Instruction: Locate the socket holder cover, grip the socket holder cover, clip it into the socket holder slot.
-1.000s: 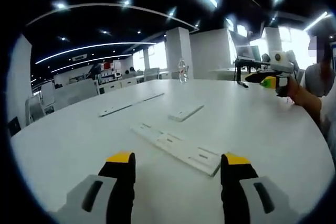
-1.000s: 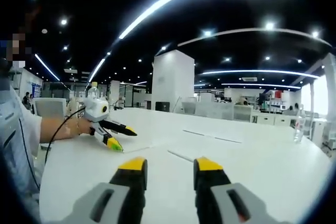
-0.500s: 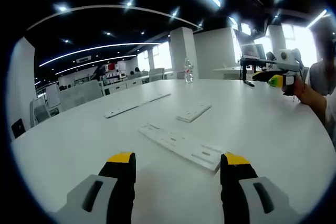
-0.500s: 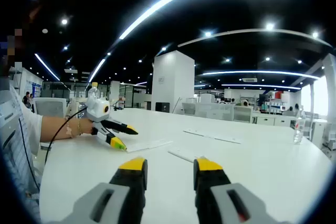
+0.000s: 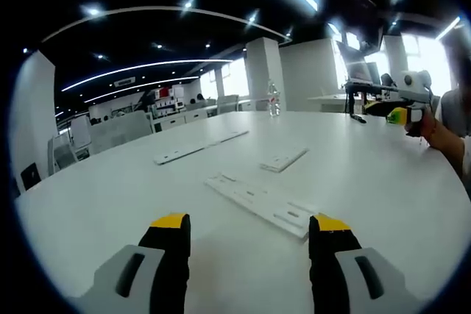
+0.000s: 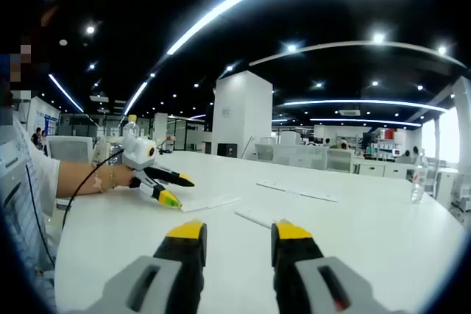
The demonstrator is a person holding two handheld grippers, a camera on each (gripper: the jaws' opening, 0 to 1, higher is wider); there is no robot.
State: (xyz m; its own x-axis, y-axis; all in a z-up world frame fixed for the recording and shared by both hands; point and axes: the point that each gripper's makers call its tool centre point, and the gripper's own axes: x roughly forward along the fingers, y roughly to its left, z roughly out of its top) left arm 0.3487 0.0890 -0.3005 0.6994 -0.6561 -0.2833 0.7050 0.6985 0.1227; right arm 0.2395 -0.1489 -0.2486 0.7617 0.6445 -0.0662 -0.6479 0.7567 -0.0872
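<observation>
Step in hand: locating the cover — nothing gripped yet, judging by both pairs of empty jaws.

Left gripper (image 5: 250, 229): jaws spread wide, nothing between them, hovering low over the white table (image 5: 383, 182); seen from the side in the right gripper view as left gripper (image 6: 173, 189), held in a person's hand (image 6: 121, 178), tips close to a white strip.

Right gripper (image 6: 237, 232): jaws parted by a narrow gap, empty, above the table; seen far off in the left gripper view as right gripper (image 5: 386, 104).

Socket holder (image 5: 261, 204): long white strip with slots, flat on the table just ahead of the left jaws, running diagonally away to the left.

Socket holder cover (image 5: 283, 159): probably the short white piece beyond the holder, apart from it — too small to be sure which piece is the cover.

Other strip (image 5: 199, 146): longer thin white pieces further back, well apart from the holder.

Approach: best to go past the holder to the short piece, line the jaws across its narrow width, come down flat.

Grip: hold near the middle so it stays level for clipping.

Clipping: match the long axis of the cover to the holder's slot before pressing down.

Risk: thin flat part on a smooth table — likely to slide as the jaws come together.
</observation>
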